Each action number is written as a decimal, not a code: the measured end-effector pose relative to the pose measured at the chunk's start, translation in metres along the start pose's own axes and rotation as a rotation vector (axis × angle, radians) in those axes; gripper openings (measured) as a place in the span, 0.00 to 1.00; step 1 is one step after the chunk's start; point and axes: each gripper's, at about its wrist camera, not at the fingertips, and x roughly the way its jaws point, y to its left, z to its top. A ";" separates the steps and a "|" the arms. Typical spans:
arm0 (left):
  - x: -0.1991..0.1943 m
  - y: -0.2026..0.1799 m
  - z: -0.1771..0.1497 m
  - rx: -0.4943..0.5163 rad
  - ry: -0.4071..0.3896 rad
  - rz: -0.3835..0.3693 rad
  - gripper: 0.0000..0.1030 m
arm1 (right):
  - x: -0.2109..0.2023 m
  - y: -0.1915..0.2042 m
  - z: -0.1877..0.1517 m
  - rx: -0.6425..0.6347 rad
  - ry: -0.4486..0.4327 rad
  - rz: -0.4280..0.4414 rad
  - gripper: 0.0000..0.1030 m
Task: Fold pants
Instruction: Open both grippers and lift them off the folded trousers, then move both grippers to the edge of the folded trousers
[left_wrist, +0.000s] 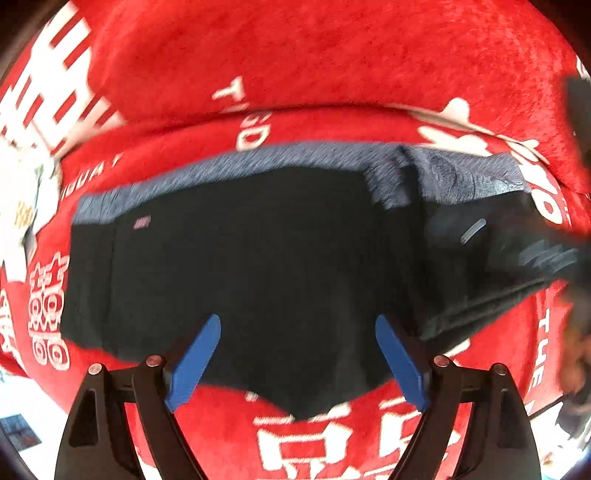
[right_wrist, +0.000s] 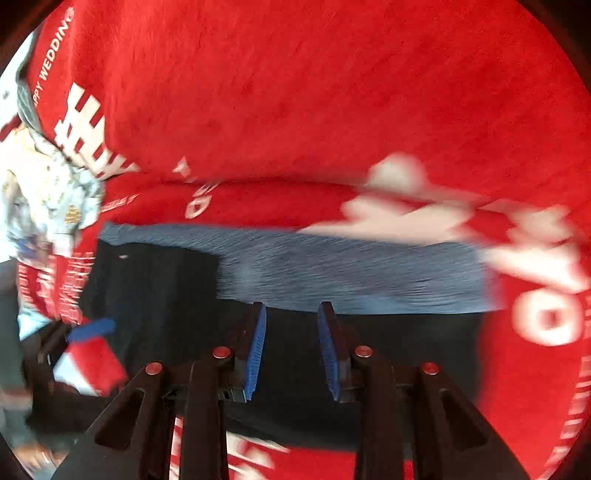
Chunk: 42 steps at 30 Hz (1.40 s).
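Black pants (left_wrist: 258, 258) lie folded flat on a red blanket (left_wrist: 314, 55), with a grey-blue inner layer (left_wrist: 229, 166) showing along their far edge. My left gripper (left_wrist: 297, 328) points straight down over the near part of the pants, jaws wide open with nothing between them. In the right wrist view the same pants (right_wrist: 295, 332) sit under my right gripper (right_wrist: 292, 332). Its blue pads (right_wrist: 258, 332) stand a narrow gap apart, and I see no fabric pinched between them. One blue finger (right_wrist: 92, 328) of the left gripper shows at the left edge, blurred.
The red blanket (right_wrist: 332, 92) with white lettering covers the whole surface and rises in a fold behind the pants. A white patterned cloth (left_wrist: 26, 206) (right_wrist: 48, 195) lies off the blanket's left side. A blurred dark shape (left_wrist: 554, 254) overlaps the pants' right end.
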 end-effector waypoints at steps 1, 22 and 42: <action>0.002 0.003 -0.005 -0.013 0.010 0.000 0.85 | 0.016 0.011 -0.010 0.005 0.044 -0.003 0.33; -0.024 0.075 -0.074 -0.232 0.116 -0.002 0.85 | -0.042 0.072 -0.108 -0.050 0.166 -0.121 0.77; 0.001 0.241 -0.097 -0.516 0.121 -0.080 0.85 | 0.021 0.221 -0.057 -0.225 0.206 -0.108 0.77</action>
